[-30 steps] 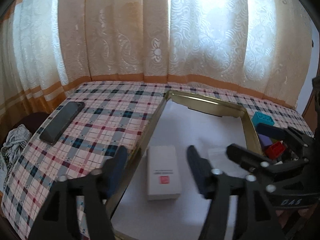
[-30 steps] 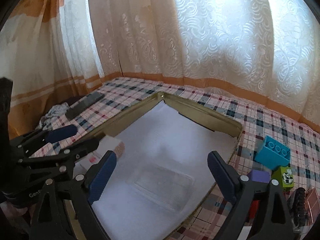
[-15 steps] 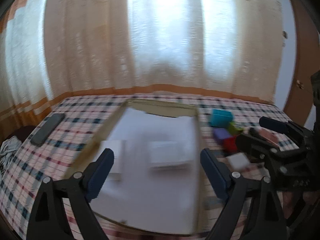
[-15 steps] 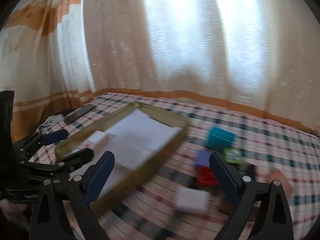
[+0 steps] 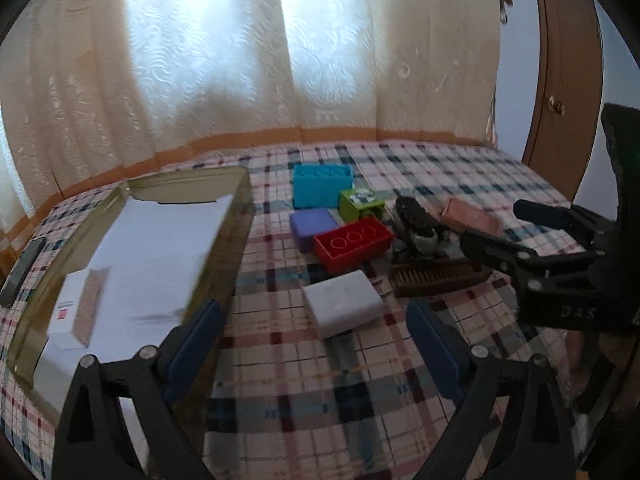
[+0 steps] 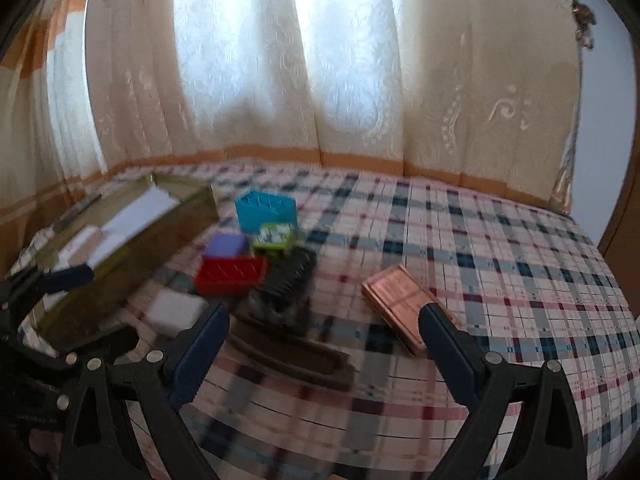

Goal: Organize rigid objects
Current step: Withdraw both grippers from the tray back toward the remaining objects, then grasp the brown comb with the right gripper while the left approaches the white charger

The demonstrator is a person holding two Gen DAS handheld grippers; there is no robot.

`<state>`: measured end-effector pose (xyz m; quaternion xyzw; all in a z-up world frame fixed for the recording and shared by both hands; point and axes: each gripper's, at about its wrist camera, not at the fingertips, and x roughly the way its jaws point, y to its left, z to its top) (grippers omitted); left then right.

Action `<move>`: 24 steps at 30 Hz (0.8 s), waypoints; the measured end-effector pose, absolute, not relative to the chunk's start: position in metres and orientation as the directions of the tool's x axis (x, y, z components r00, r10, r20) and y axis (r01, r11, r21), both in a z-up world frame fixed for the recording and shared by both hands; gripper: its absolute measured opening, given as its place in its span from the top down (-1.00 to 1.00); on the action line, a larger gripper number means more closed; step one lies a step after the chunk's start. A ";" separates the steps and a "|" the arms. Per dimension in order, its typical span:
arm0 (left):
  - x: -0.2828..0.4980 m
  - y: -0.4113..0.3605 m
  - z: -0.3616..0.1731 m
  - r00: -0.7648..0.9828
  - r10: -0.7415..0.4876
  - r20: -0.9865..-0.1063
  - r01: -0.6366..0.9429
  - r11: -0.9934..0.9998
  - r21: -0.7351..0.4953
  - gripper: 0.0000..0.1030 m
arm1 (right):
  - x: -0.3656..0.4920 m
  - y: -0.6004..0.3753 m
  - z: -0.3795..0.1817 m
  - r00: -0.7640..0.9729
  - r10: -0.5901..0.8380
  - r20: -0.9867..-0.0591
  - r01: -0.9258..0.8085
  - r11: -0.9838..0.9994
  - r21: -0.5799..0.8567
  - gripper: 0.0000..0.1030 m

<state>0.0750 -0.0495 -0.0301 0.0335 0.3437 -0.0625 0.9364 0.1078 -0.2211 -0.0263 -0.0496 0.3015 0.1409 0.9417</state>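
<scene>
My left gripper [image 5: 316, 344] hangs over the checked cloth, its jaws opening wide and holding nothing. A white box [image 5: 342, 308] lies just ahead of it. Beyond are a red brick [image 5: 354, 242], a purple block [image 5: 314, 226], a green block [image 5: 360, 204] and a blue brick [image 5: 322, 186]. The gold tray [image 5: 236, 216] on the left holds a white carton [image 5: 76, 304]. My right gripper [image 6: 324, 344] is open and empty above a brown comb [image 6: 296, 354], with a copper case [image 6: 400, 296] by its right finger. A black object [image 6: 288, 276] lies beside the red brick [image 6: 232, 276].
A dark phone [image 5: 22, 272] lies on the cloth left of the tray. Lace curtains close off the far side. A wooden door [image 5: 560, 80] stands at the right. The checked cloth [image 6: 500, 260] runs on to the right of the copper case.
Both views have swung right, from over the tray to the pile of blocks beside it. The left jaws have spread wider. The white carton stays in the tray.
</scene>
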 end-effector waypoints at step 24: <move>0.079 -0.042 -0.040 0.741 -0.083 -0.666 0.114 0.993 0.004 -0.86 | 0.133 -0.199 -0.064 0.538 0.390 -0.747 -0.558 0.829 0.031 0.03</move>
